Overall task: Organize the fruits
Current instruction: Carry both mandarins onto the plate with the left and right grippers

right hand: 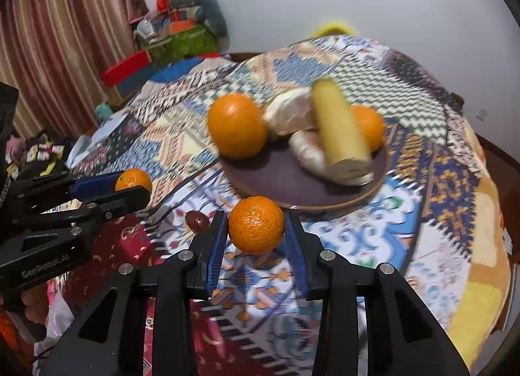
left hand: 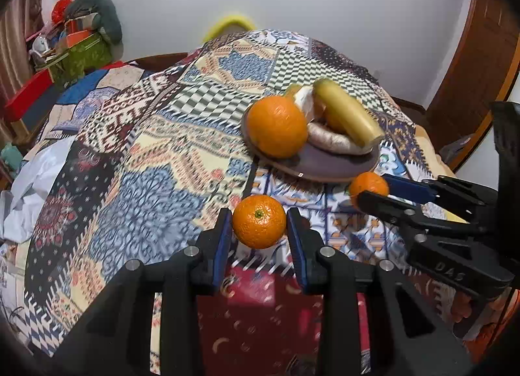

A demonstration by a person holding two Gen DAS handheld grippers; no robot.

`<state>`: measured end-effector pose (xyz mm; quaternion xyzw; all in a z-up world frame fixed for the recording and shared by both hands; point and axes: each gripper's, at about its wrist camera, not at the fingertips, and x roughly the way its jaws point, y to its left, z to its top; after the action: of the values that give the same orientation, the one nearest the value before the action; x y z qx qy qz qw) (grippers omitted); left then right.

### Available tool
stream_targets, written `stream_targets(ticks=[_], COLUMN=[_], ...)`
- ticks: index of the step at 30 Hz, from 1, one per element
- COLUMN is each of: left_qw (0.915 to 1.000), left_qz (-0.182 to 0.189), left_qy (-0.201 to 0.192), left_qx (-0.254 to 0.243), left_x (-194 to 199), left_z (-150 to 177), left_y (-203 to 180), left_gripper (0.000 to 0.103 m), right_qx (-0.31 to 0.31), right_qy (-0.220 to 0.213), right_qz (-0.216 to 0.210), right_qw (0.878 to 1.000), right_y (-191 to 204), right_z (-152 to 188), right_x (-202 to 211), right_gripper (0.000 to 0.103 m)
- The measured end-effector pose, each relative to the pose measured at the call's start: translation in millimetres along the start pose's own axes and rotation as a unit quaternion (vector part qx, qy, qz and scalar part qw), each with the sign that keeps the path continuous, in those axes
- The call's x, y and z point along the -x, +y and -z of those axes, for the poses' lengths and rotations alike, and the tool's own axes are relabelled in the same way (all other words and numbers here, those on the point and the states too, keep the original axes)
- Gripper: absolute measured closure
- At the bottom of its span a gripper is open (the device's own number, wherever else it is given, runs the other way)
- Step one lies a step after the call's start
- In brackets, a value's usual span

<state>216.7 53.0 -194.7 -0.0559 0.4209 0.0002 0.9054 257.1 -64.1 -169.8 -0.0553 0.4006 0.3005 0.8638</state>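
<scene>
My left gripper (left hand: 259, 228) is shut on a small orange (left hand: 259, 221), held above the patterned cloth near the plate's front edge. My right gripper (right hand: 256, 228) is shut on another small orange (right hand: 256, 224); it shows in the left wrist view (left hand: 370, 189) beside the plate. The left gripper also shows in the right wrist view (right hand: 136, 186) with its orange (right hand: 134, 179). A brown plate (left hand: 328, 166) (right hand: 276, 178) holds a large orange (left hand: 276, 126) (right hand: 237, 126), a yellow banana (left hand: 347, 114) (right hand: 339, 122), a ginger root (left hand: 331, 140) (right hand: 307, 148), a pale peeled piece (right hand: 289, 113) and one more orange (right hand: 369, 127).
A small dark red fruit (right hand: 196, 221) lies on the cloth left of the right gripper. The round table drops off on all sides. A cluttered green box (left hand: 83, 54) stands at the back left, a wooden door (left hand: 471, 61) at the right, a wall behind.
</scene>
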Motion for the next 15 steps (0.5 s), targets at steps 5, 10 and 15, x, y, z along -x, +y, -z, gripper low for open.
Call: stream_targets(ticks=[5,10,15], left_qw=[0.9999,0.9995,0.9991], left_qz=[0.009,0.020,0.030], left_qy=[-0.011,-0.021,-0.023], left_qx=[-0.009,-0.016,-0.019], left_x=[-2,-6,-16], left_z=[-15,-30,-42], left_y=[-12,-23,-31], left_gripper=[0.069,0.069,0.069], right_qx=[-0.017,-0.028,-0.033], right_qy=[-0.027,-0.048,-0.054], right_qz=[0.009,0.013,0.012], right_qw=[0.999,0.998,0.998], right_y=[-17,-29,-36], right_z=[-8,-16,-21], right_x=[16,25,22], right_gripper=[0.070,0.070,0.070])
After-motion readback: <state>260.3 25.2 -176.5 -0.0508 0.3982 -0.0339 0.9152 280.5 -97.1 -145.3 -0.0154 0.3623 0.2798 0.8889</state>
